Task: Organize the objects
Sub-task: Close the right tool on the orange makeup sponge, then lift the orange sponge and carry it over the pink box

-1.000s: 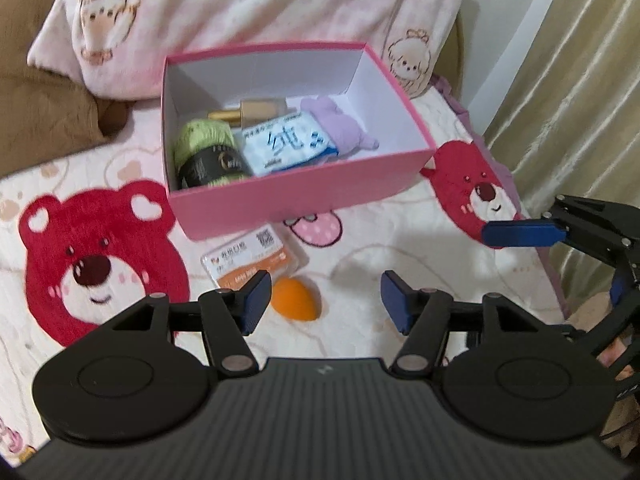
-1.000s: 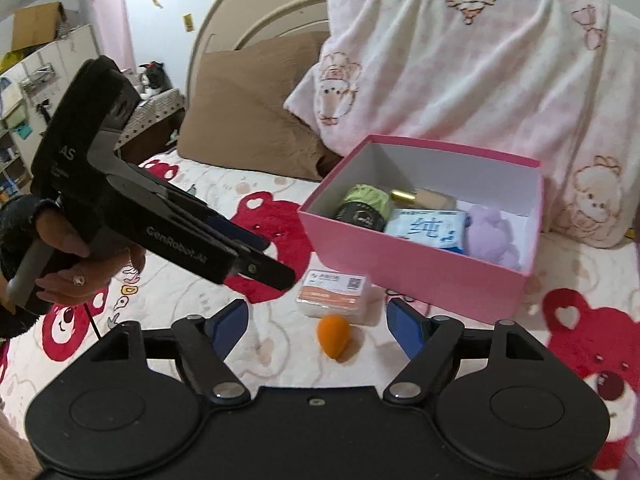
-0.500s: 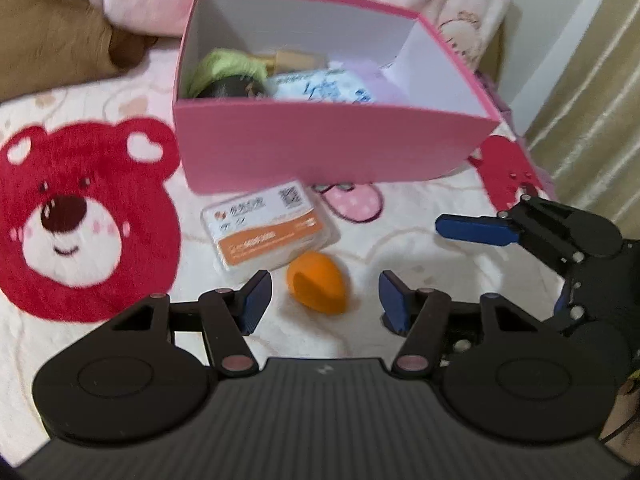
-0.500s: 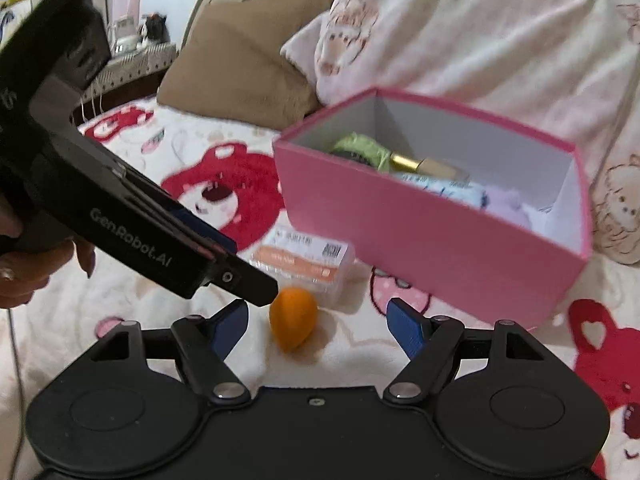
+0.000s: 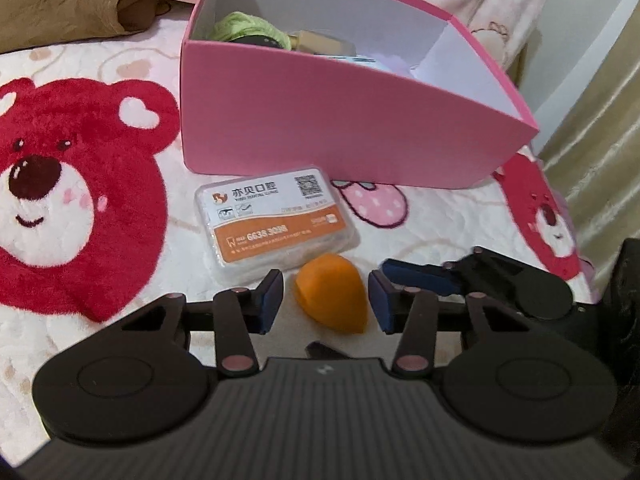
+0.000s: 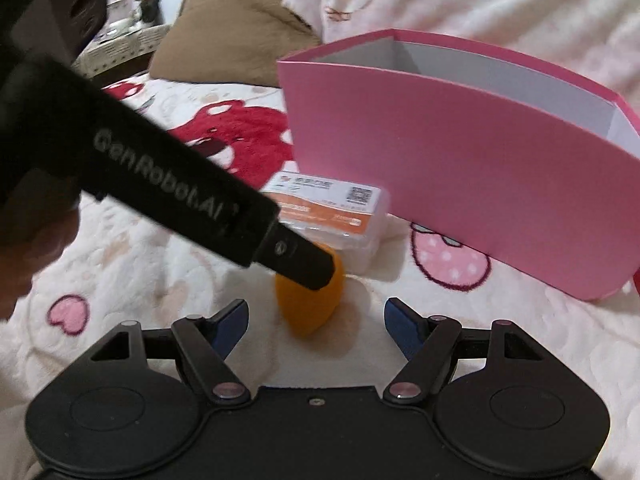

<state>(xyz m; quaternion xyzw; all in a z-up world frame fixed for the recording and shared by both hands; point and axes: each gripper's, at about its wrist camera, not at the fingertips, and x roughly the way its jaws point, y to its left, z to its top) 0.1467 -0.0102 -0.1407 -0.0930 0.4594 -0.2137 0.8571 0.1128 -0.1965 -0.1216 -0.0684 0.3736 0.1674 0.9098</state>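
Two things remain outside my box (image 5: pixel 352 128): the case (image 5: pixel 276 224) and the sponge (image 5: pixel 332 300), which my left gripper (image 5: pixel 325 302) is closing around without contact, right gripper (image 6: pixel 316 326) open, empty.

The box (image 5: pixel 340 120) is pink outside and white inside. In front of the box lies a clear case (image 5: pixel 276 224) with a white and orange label, and just before that an orange sponge (image 5: pixel 332 300). The blanket (image 5: pixel 120 216) under the box is cream with red bear faces and pink hearts. Behind the box sit a brown pillow (image 5: pixel 52 0) and a pale pink one (image 6: pixel 500 0). Green yarn (image 5: pixel 248 28) shows inside the box. Gripper pads (image 5: pixel 268 300) are blue on black.
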